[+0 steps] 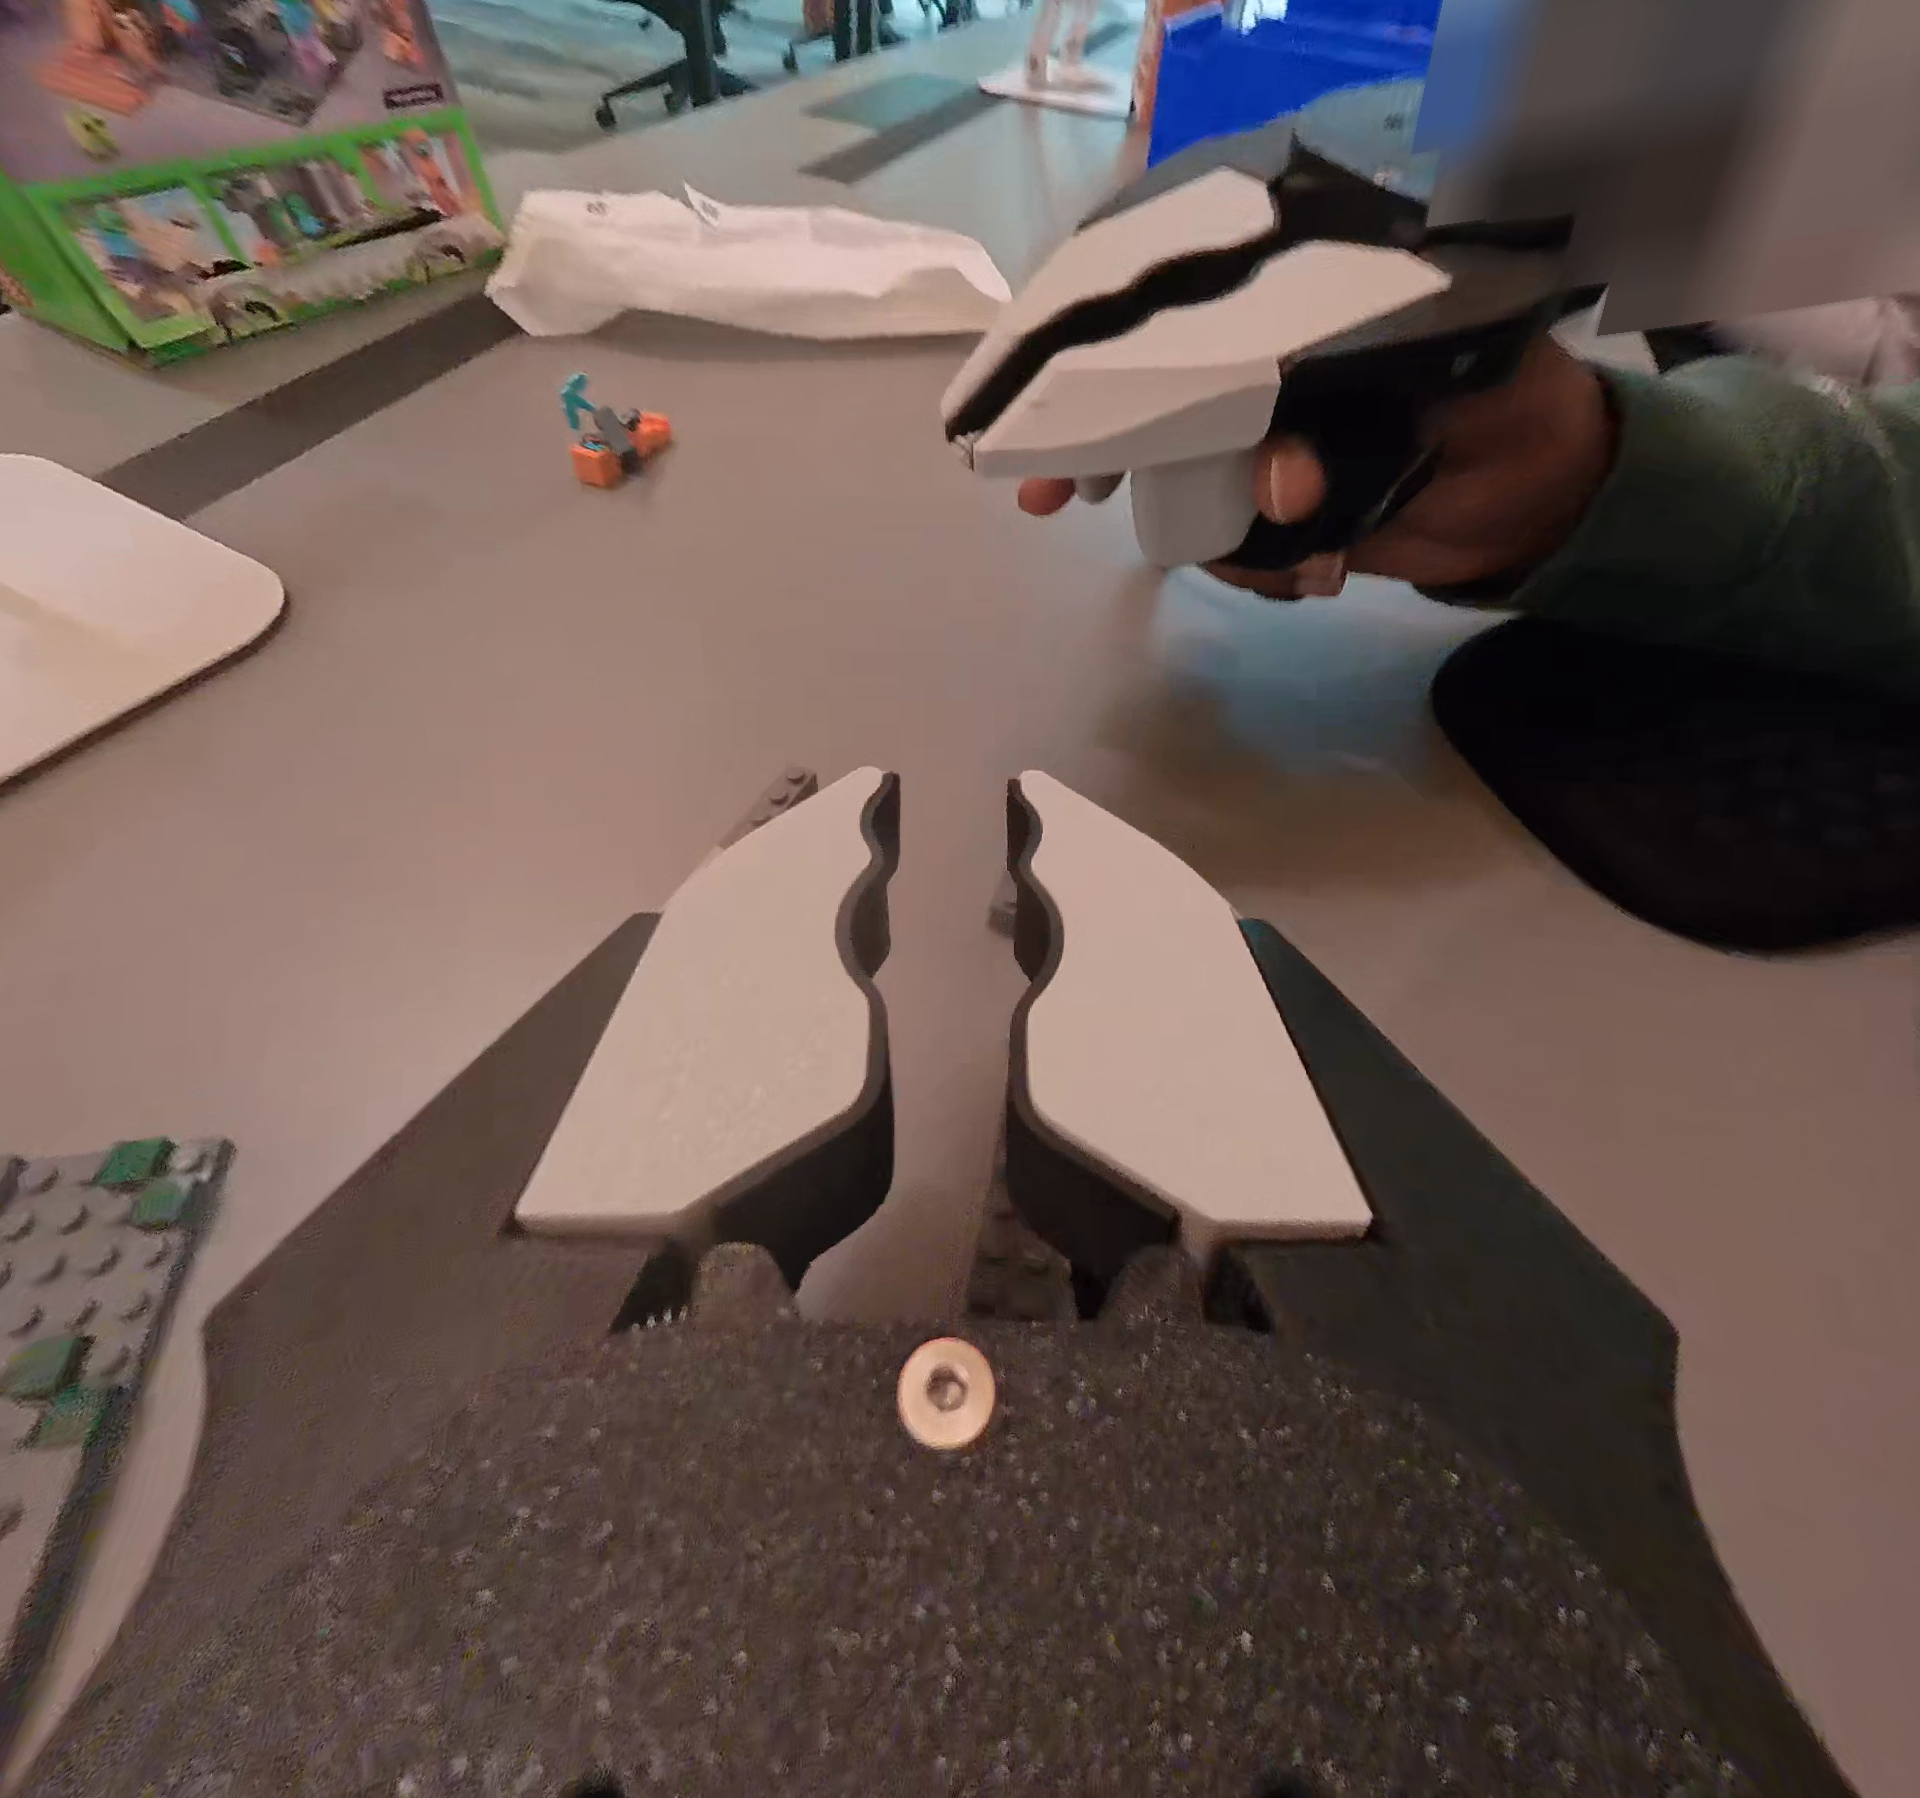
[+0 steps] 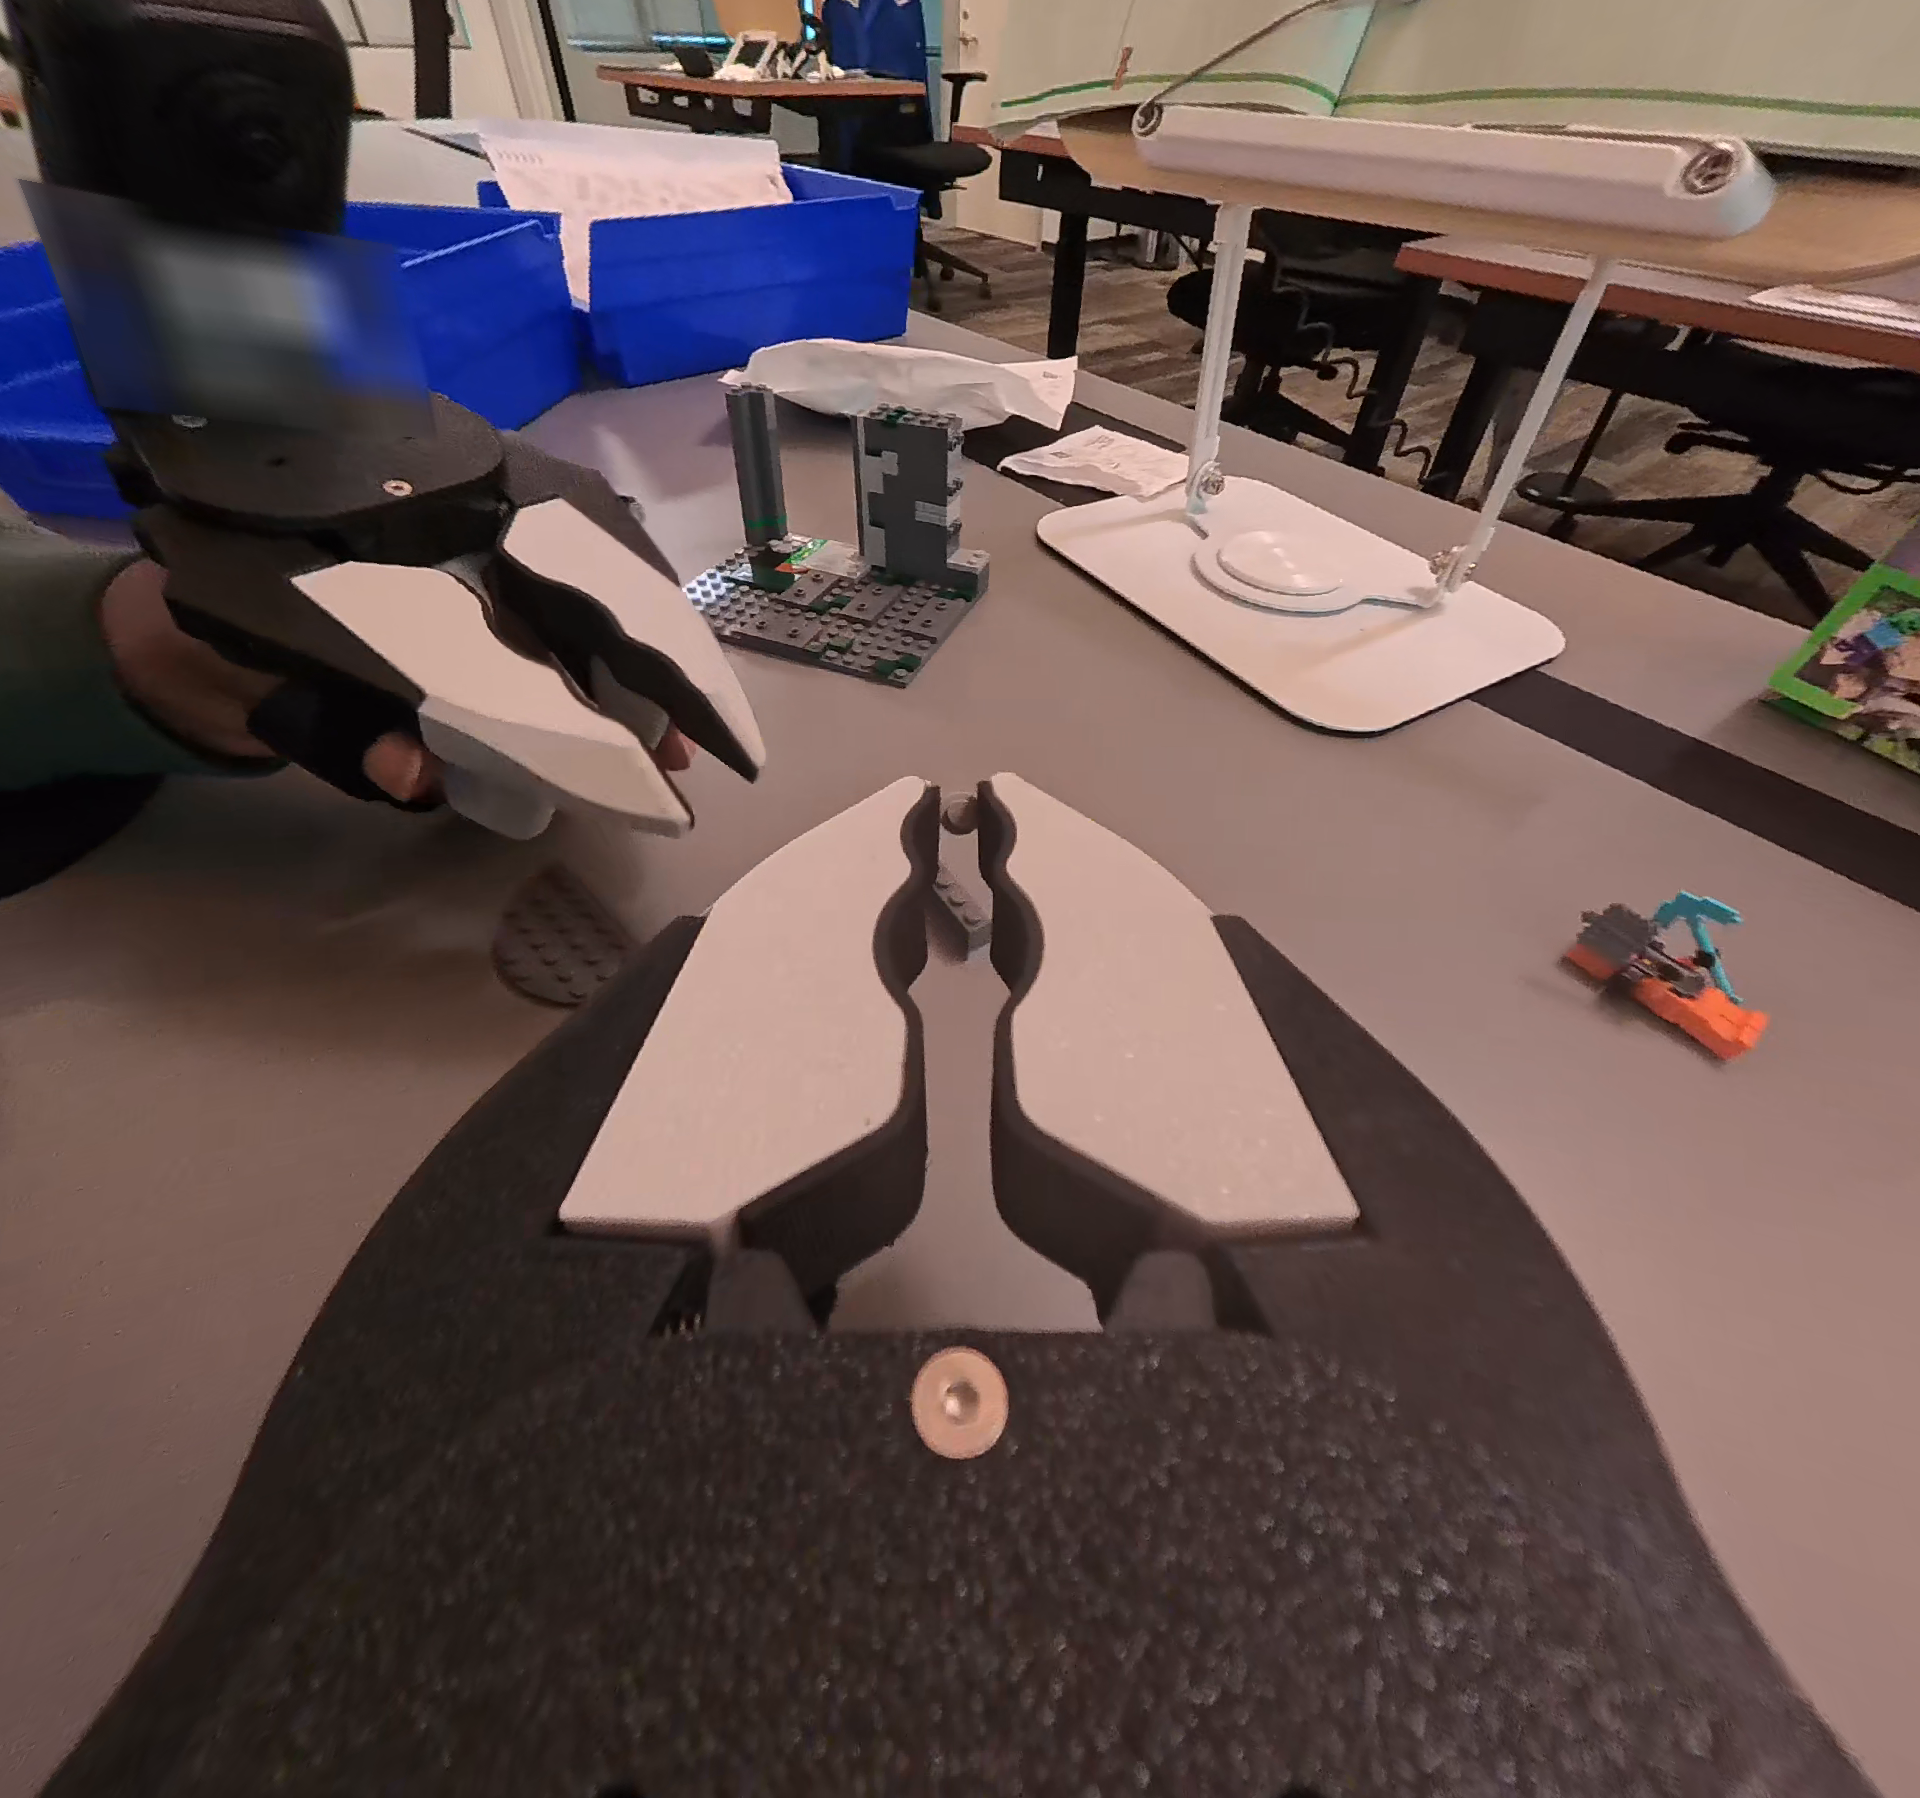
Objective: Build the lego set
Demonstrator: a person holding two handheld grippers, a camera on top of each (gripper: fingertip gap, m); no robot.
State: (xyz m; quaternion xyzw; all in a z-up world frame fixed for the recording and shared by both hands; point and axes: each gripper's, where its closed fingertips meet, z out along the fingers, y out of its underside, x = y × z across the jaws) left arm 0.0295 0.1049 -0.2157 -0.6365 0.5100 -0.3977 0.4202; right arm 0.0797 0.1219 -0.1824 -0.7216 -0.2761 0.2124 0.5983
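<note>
My left gripper [image 1: 954,792] is open and empty, low over the grey table. A grey plate [image 1: 774,798] and another grey piece [image 1: 1003,909] peek out from under its fingers. It also shows in the right wrist view [image 2: 717,792], at the left. My right gripper [image 2: 958,792] is nearly closed, pinching a small grey round piece [image 2: 958,810] at its tips. A dark grey brick [image 2: 961,914] lies on the table below its fingers. In the left wrist view it [image 1: 966,434] hangs at the upper right. The grey baseplate [image 2: 831,642] carries two grey towers [image 2: 904,491].
A small orange and teal build [image 2: 1662,979] lies to the right. A dark rounded plate [image 2: 556,948] lies near the left gripper. A white lamp base [image 2: 1299,605], blue bins [image 2: 727,283], white paper bags [image 1: 727,273] and the set's box [image 1: 229,138] stand farther back. My hands' fingertips stand some 7 cm from each other. The dark grey brick [image 2: 961,914] lies around 7 cm away from my left fingertips.
</note>
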